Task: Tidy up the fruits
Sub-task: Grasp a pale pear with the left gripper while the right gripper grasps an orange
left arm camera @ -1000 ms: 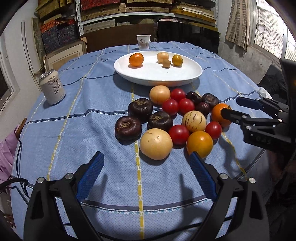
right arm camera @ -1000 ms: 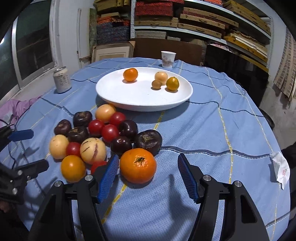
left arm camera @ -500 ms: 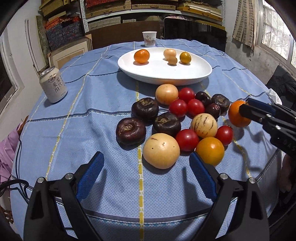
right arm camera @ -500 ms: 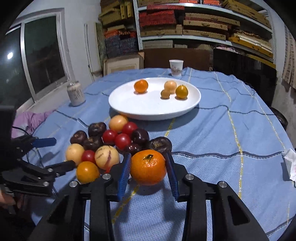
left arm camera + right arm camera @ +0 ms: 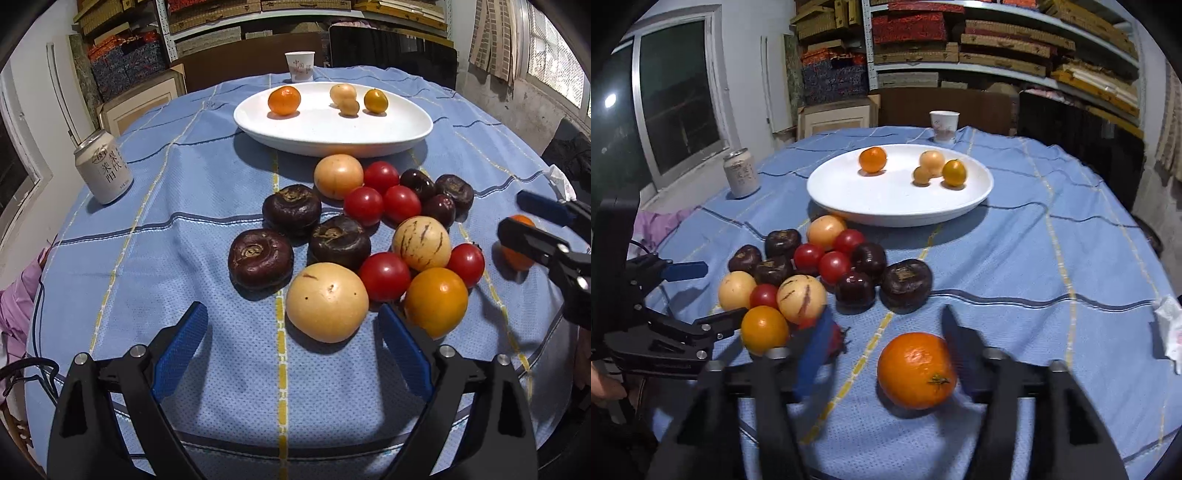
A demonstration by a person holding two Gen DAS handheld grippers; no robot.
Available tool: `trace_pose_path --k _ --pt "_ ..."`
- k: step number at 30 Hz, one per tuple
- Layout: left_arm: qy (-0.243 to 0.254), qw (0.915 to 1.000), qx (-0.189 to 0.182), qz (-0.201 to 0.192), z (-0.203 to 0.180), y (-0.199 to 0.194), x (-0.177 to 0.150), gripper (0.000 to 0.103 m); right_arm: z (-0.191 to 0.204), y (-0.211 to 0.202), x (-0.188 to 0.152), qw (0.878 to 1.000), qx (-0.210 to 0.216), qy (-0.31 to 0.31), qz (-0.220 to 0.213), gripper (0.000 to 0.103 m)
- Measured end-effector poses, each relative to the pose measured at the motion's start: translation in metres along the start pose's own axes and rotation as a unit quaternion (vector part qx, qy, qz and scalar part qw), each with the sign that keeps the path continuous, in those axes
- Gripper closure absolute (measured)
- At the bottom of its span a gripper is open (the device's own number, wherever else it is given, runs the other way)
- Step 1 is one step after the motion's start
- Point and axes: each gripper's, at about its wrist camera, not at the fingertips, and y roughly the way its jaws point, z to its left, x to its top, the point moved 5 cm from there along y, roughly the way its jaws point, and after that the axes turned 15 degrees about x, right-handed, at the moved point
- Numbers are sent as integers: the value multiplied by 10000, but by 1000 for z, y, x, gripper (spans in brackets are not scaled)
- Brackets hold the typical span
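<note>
Right gripper [image 5: 882,350], seen along its own fingers: the jaws have just been opening and now stand apart, blurred, with the orange [image 5: 916,370] lying between them on the blue tablecloth [image 5: 1034,258], clear of the left pad and just beside the right one; it appears released, not gripped. From the orange, the fruit pile [image 5: 820,273] lies at about ten o'clock, and the white plate [image 5: 827,184] at twelve o'clock, well beyond.

Left gripper [image 5: 291,339], seen along its own fingers: jaws spread wide and holding nothing, hovering over the cloth just short of a pale yellow fruit [image 5: 327,301], which sits at twelve o'clock from the fingertips. An orange-yellow fruit [image 5: 436,297] lies at one o'clock, just beside the right finger. The right gripper shows at the three o'clock edge of this view.

Progress: four fruits rest on the plate, namely a mandarin [image 5: 284,99], two pale round fruits [image 5: 345,96] touching one another, and a small yellow-orange fruit [image 5: 375,101]. The pile on the cloth holds dark purple-brown fruits, red tomatoes, a striped pale fruit [image 5: 421,243] and others, none yet moved. By this showing the task is at an early stage, with most of the fruit left to place. A drink can [image 5: 104,168] and a paper cup [image 5: 299,66] stand apart from the work.
</note>
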Motion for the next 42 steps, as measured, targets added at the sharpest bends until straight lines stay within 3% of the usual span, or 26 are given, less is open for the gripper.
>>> trace_pose_path --k 6,7,11,24,32,33,35,42 --pt "-51 9991 -315 280 -1 11 -2 19 -9 -2 -10 9997 -130 119 186 34" --pt "-55 9991 -327 265 -1 10 -2 24 -11 -2 -11 9996 -146 142 191 34" --pt "38 9995 -309 11 -6 1 -3 60 -20 -1 -12 9990 -9 397 206 34" --pt "-198 9987 -463 -15 2 0 -3 60 -21 3 -16 9982 34 479 359 32" --pt "-357 9981 -442 -246 8 -8 -3 60 -21 29 -20 9931 -241 444 1055 31" --pt "-363 9981 -443 -245 9 -9 -4 60 -19 30 -20 9931 -286 364 1080 35" --pt "-377 9980 -440 -262 9 -10 -4 60 -14 30 -21 9937 -265 221 1070 58" --pt "-450 9976 -430 -306 13 -12 -5 60 -14 25 -21 9952 -175 236 935 59"
